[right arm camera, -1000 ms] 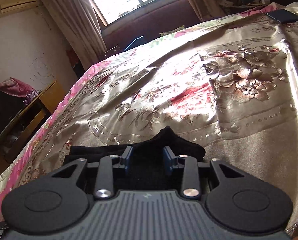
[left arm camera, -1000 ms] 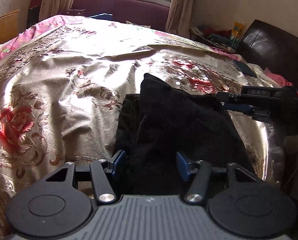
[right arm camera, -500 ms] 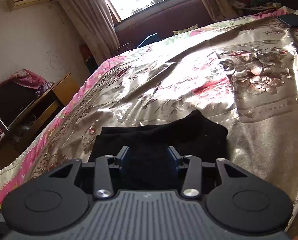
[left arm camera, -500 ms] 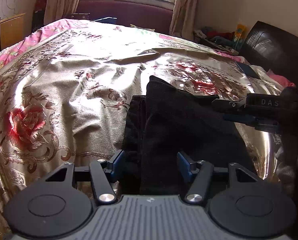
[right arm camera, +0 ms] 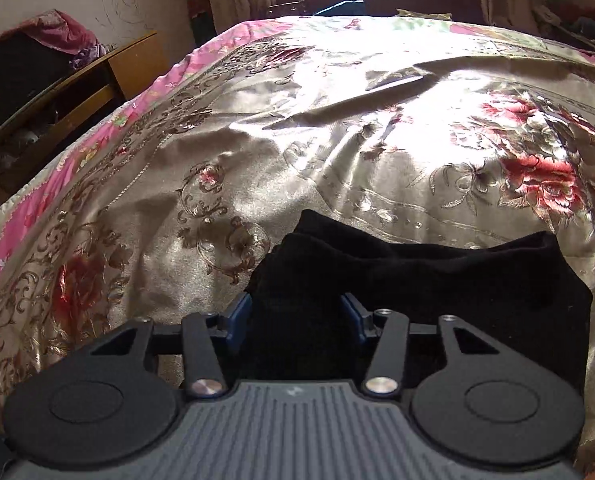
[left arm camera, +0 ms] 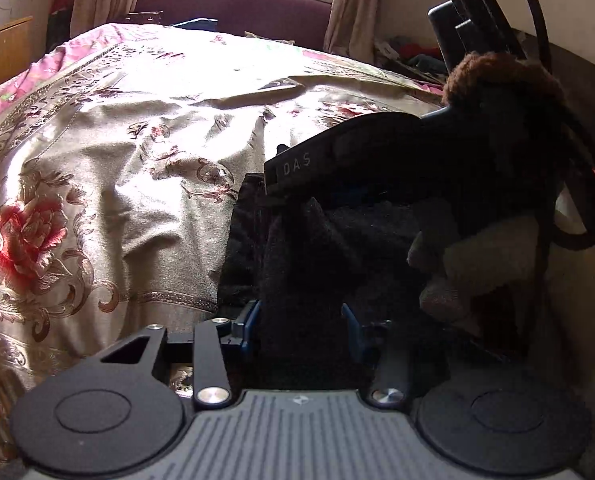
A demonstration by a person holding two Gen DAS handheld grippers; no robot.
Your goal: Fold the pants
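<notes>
A pair of black, soft knit pants (right arm camera: 417, 280), already gathered into a thick folded bundle, lies on a gold satin bedspread with red floral embroidery (right arm camera: 257, 140) near the edge of the bed closest to the cameras. The left gripper (left arm camera: 301, 326) has its blue-padded fingers (left arm camera: 247, 326) closing around a raised fold of the dark cloth, which stands between them; whether the pads already press on it cannot be told. The right gripper (right arm camera: 295, 314) straddles the bundle's near left corner, its jaws narrowing on the fabric there, though a firm pinch cannot be confirmed. In the left wrist view the right tool crosses above the pants, carried by a hand in a light glove (left arm camera: 477, 264).

The risks from here look plain. If either gripper catches only the top layer, the bundle could splay open when lifted. The slick bedspread might let the whole stack slide, or be pinched up along with the pants. The two tools, working close together, could also knock each other.

No containers are in view.
</notes>
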